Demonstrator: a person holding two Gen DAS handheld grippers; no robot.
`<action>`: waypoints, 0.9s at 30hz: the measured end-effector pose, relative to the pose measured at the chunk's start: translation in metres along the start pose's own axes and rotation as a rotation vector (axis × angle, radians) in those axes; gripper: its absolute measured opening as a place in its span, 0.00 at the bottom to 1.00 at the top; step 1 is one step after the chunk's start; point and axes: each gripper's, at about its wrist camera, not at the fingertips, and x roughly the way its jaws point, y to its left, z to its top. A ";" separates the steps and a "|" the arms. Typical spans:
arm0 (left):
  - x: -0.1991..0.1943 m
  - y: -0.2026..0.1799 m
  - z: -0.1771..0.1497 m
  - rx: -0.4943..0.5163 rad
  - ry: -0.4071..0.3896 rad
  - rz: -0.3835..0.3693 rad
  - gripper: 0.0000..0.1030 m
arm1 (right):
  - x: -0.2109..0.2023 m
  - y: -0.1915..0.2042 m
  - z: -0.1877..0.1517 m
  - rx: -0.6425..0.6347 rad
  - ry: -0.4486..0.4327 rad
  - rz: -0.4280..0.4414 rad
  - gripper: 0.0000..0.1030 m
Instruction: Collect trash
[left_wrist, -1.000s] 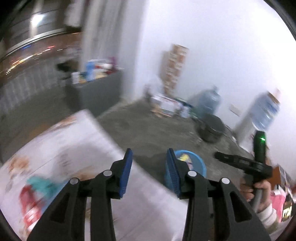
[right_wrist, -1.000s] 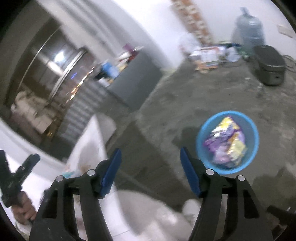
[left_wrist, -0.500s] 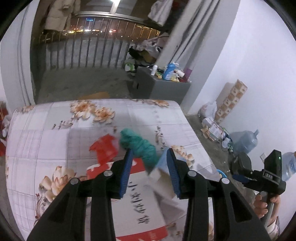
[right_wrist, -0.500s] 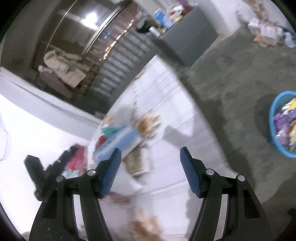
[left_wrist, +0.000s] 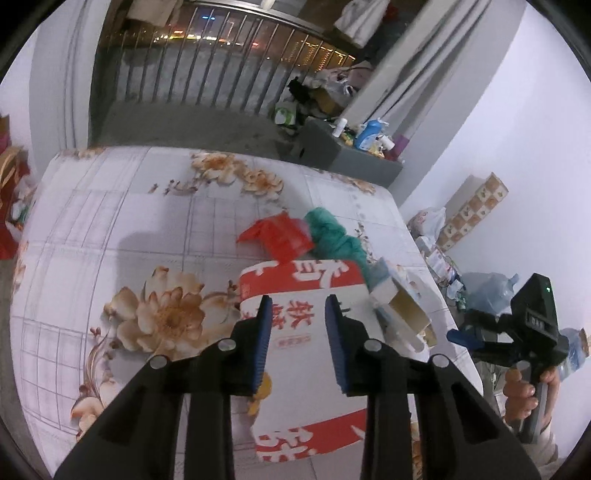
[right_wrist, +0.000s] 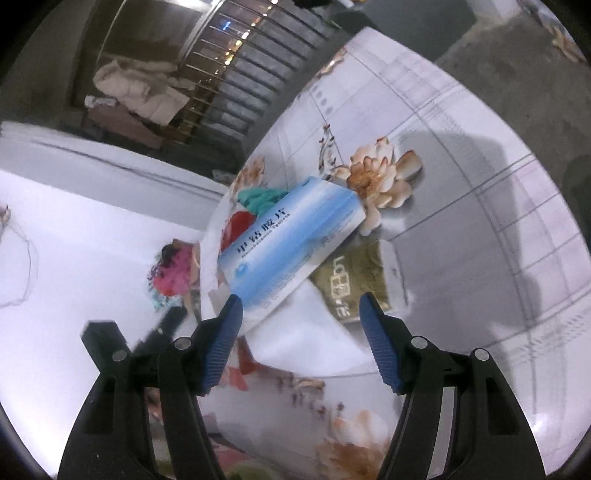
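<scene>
A heap of trash lies on the floral table (left_wrist: 110, 240): a white and red printed pack (left_wrist: 303, 280), a red plastic scrap (left_wrist: 284, 236), a green crumpled wad (left_wrist: 332, 236) and an opened small box (left_wrist: 402, 310). My left gripper (left_wrist: 297, 306) hovers over the white and red pack; its jaws are closing with nothing pressed between them. The right wrist view shows a blue and white medicine box (right_wrist: 291, 243) lying on an olive packet (right_wrist: 351, 280) and on the white pack. My right gripper (right_wrist: 300, 301) stands open just in front of that box, held by a hand (left_wrist: 521, 387).
A grey cabinet (left_wrist: 351, 155) carrying bottles stands beyond the table's far corner, in front of a metal railing (left_wrist: 221, 85). Past the table's right edge are a water jug (left_wrist: 487, 288) and a stack of cartons (left_wrist: 472, 210) along the white wall.
Both views have swung from the floor and the blue basin to the table top and the trash heap. The left jaws have narrowed. The right jaws keep the same width.
</scene>
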 end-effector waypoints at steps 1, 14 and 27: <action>0.000 0.002 0.000 -0.001 -0.004 -0.007 0.26 | 0.000 0.001 0.003 0.010 -0.003 0.008 0.61; 0.106 -0.053 0.059 0.123 0.180 -0.211 0.12 | 0.034 -0.006 0.020 0.185 0.024 0.042 0.61; 0.138 -0.075 0.040 0.179 0.306 -0.255 0.12 | 0.044 -0.006 0.035 0.193 0.050 0.049 0.57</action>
